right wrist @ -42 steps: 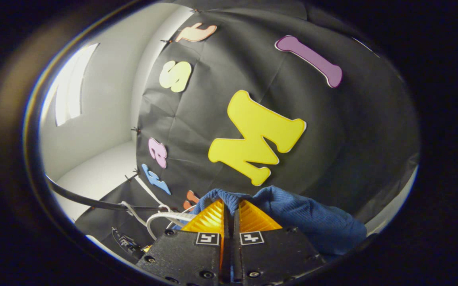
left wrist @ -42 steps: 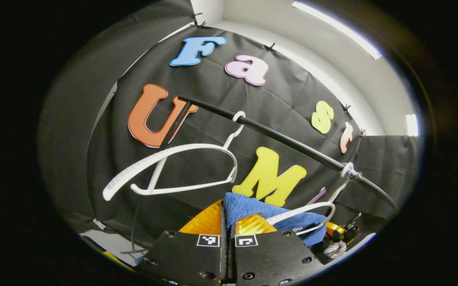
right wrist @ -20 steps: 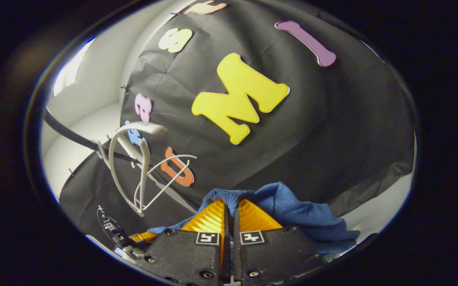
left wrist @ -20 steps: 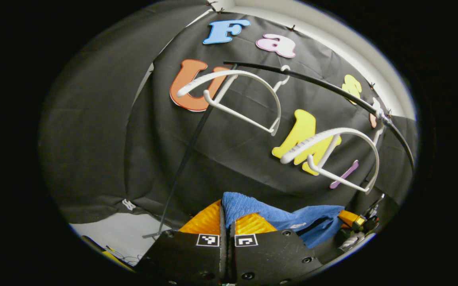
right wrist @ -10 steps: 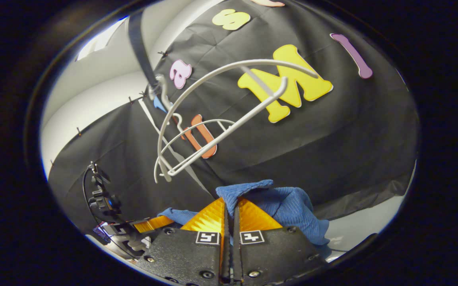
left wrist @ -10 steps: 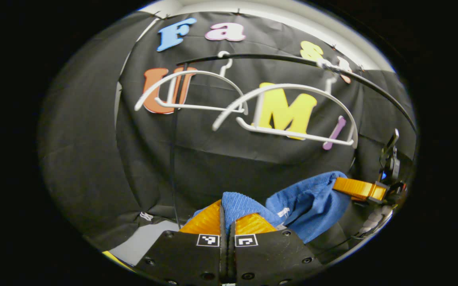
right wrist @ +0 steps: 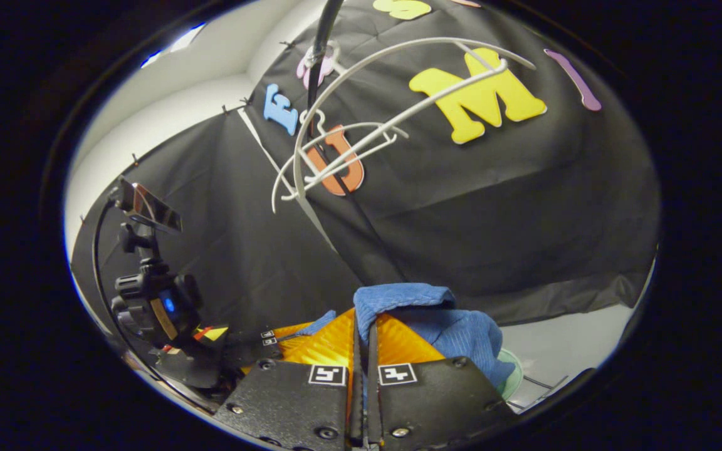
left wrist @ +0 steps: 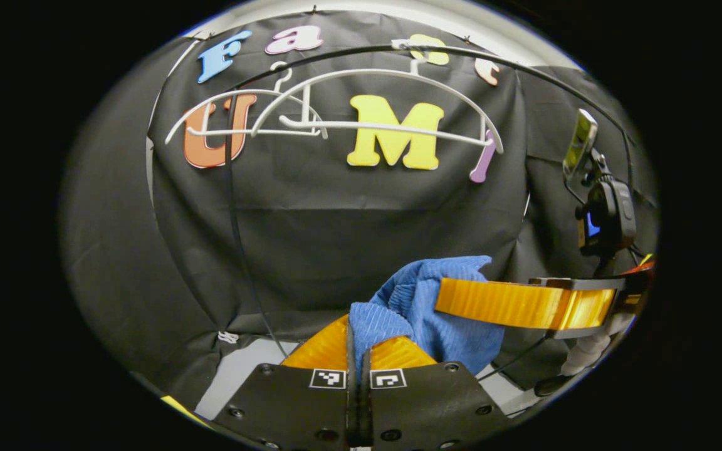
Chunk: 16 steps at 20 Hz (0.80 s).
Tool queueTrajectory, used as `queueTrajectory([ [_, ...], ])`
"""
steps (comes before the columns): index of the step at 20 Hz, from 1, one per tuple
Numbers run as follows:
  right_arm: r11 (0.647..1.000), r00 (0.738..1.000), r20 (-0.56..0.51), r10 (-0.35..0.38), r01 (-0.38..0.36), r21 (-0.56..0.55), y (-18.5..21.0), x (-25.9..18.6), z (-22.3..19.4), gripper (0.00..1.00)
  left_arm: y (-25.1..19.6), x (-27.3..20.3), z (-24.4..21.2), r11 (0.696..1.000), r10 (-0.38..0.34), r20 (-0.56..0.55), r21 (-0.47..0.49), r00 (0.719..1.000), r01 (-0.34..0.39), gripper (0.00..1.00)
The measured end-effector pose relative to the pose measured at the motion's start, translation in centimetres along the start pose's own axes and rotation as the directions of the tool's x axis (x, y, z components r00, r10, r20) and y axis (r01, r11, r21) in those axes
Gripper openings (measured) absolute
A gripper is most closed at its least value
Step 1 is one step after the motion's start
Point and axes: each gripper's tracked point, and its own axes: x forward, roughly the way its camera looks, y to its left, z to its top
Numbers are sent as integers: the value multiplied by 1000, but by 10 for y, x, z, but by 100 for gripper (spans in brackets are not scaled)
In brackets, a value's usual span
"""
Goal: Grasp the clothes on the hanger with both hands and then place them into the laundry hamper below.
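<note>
**Blue garment pinched at both ends, hangers bare above**

The left gripper [left wrist: 359, 341] and right gripper [right wrist: 363, 332] each clench the blue ribbed garment [left wrist: 436, 307], which bunches between them. The white hangers [left wrist: 367, 100] hang overhead; the hamper presumably lies below.

Both hand-held grippers clamped, close together

The left hand-held gripper [left wrist: 359, 347] has its orange fingers pressed together, pinching blue cloth [left wrist: 427, 307]. The right hand-held gripper [right wrist: 364, 335] grips likewise, its finger [left wrist: 511, 302] reaching in sideways just beside the left.
</note>
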Motion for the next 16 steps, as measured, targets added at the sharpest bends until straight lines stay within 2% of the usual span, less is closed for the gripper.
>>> queueTrajectory([
  [1, 1000, 1000, -23, -17, 17, -1, -5, 6, -16, 6, -1, 1, -15, 1000, 1, -16, 5, 1000, -1, 5],
  [2, 1000, 998, -47, -30, 31, 2, -8, 12, -29, 6, 0, 3, -31, 1000, -2, -37, -2, 999, 2, 0],
  [7, 994, 981, -166, -100, 107, 28, -38, 33, -100, 6, 3, 20, -108, 997, 10, -129, -80, 992, -21, 0],
  [12, 985, 944, -287, -164, 171, 1, -65, 52, -162, 6, 9, 32, -170, 985, 29, -224, -161, 974, -66, 0],
  [13, 982, 935, -307, -179, 186, -5, -72, 58, -173, 6, 11, 35, -182, 983, 32, -246, -169, 969, -76, 5],
  [14, 980, 926, -324, -194, 200, -15, -80, 61, -183, 6, 13, 37, -194, 981, 38, -270, -173, 962, -87, 5],
  [15, 975, 910, -351, -218, 222, -28, -89, 66, -198, 6, 14, 39, -205, 979, 44, -293, -178, 955, -100, 0],
  [16, 968, 895, -374, -243, 247, -36, -99, 69, -211, 6, 16, 41, -215, 977, 54, -319, -179, 946, -116, 1],
])
